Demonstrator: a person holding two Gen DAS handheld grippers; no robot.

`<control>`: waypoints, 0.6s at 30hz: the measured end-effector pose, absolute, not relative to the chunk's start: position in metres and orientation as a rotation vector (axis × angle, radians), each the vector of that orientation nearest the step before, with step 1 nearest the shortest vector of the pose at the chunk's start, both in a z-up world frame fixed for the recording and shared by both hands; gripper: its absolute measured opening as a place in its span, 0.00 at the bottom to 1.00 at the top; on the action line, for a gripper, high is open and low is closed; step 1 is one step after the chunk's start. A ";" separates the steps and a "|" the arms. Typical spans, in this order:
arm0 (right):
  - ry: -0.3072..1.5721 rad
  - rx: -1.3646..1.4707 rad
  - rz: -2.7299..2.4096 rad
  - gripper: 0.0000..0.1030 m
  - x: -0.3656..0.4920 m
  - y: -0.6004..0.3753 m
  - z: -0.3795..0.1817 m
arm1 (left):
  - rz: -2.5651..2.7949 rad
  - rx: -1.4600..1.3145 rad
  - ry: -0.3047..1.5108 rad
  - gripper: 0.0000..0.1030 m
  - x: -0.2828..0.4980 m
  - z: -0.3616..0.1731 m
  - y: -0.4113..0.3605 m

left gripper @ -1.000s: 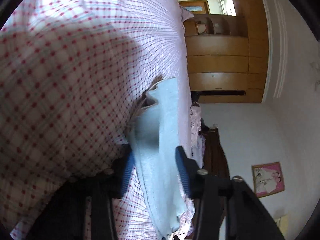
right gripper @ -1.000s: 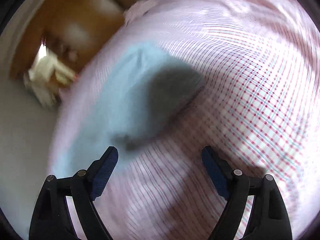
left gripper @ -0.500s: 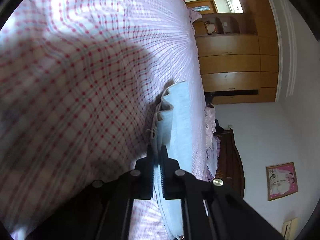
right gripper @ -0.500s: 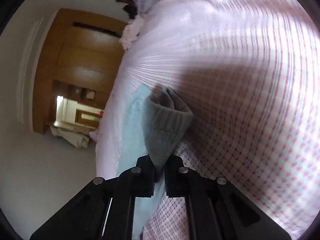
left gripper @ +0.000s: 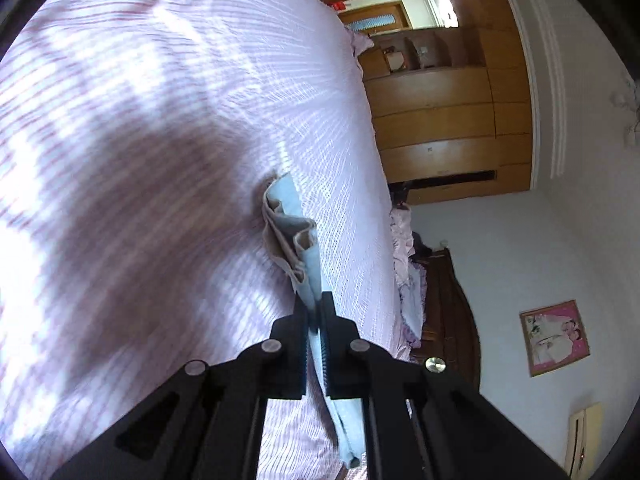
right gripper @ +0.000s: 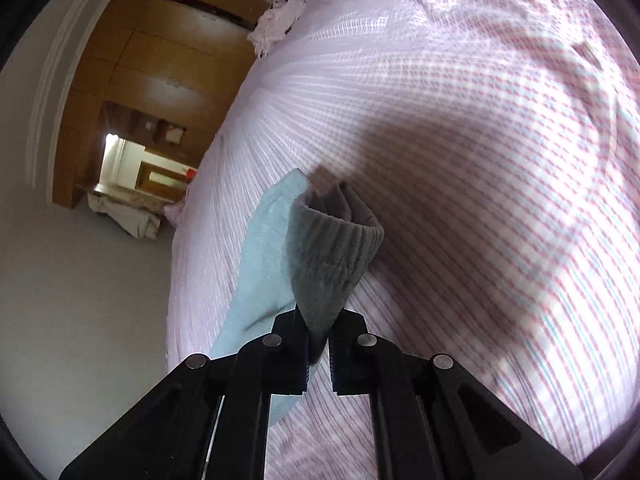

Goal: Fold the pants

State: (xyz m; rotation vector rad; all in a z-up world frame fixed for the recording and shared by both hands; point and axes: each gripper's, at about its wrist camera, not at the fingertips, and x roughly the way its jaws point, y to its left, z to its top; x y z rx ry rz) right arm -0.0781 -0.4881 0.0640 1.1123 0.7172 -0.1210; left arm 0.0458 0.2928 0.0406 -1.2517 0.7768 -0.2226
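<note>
Left wrist view: left gripper (left gripper: 315,312) at lower centre of the frame, jaws pressed nearly together on a thin edge of the pale blue pants (left gripper: 310,276). Cloth pinched right at the fingertips, bunching in folds just above them toward mid-frame, with a beige inner lining showing at the ruffled top. Below the pinch, a strip of the same blue fabric running down between the black fingers (left gripper: 336,344) to the bottom edge of the frame. Behind it all, the pink-checked bedsheet (left gripper: 160,160) filling the left and centre, darkened by a broad shadow. At upper right, a wooden wardrobe (left gripper: 448,120); at lower right, a framed picture (left gripper: 554,336) on the pale wall.

Right wrist view: right gripper (right gripper: 319,330) at lower centre, jaws closed to a narrow gap around a grey ribbed cuff (right gripper: 332,256) of the pants (right gripper: 260,264). Cuff fanning upward from the fingertips into an open cone at mid-frame, its rim curled toward the right. Blue fabric lying flat on the bedsheet (right gripper: 480,160) just left of the cuff, stretching from mid-frame down past the left finger to the lower left. Wardrobe (right gripper: 160,60) in the upper left; a crumpled heap of bedding (right gripper: 280,20) at top centre. Whether the cuff is lifted clear of the sheet: cannot tell.
</note>
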 end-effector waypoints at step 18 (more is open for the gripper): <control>0.717 0.580 -0.454 0.80 -0.104 -0.456 0.072 | -0.008 -0.606 0.820 0.22 -0.018 0.054 0.259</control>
